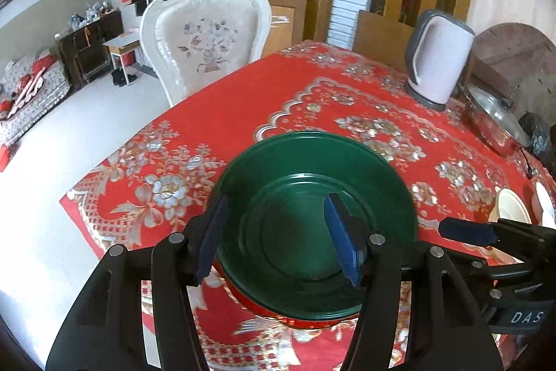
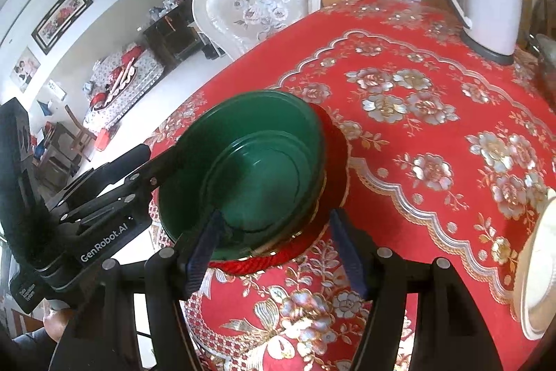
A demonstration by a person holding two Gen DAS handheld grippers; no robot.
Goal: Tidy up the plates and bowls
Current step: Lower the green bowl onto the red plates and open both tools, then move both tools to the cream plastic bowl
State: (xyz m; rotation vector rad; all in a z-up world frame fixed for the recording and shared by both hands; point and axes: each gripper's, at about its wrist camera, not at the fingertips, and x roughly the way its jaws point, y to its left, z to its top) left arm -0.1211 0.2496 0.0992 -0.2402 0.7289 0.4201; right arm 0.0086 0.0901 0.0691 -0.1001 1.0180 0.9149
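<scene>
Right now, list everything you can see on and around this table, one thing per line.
green bowl: one, dark green, table's near edge, atop a red dish
red dish: one, red, under the bowl
kettle: one, white and grey, far right
lidded pan: one, steel, glass lid, right of kettle
white dishes: at least two, cream-white, right edge
tablecloth: one, red floral
chair: one, white, behind table
left gripper: jaws open astride the bowl's rim
right gripper: jaws open beside the bowl
</scene>
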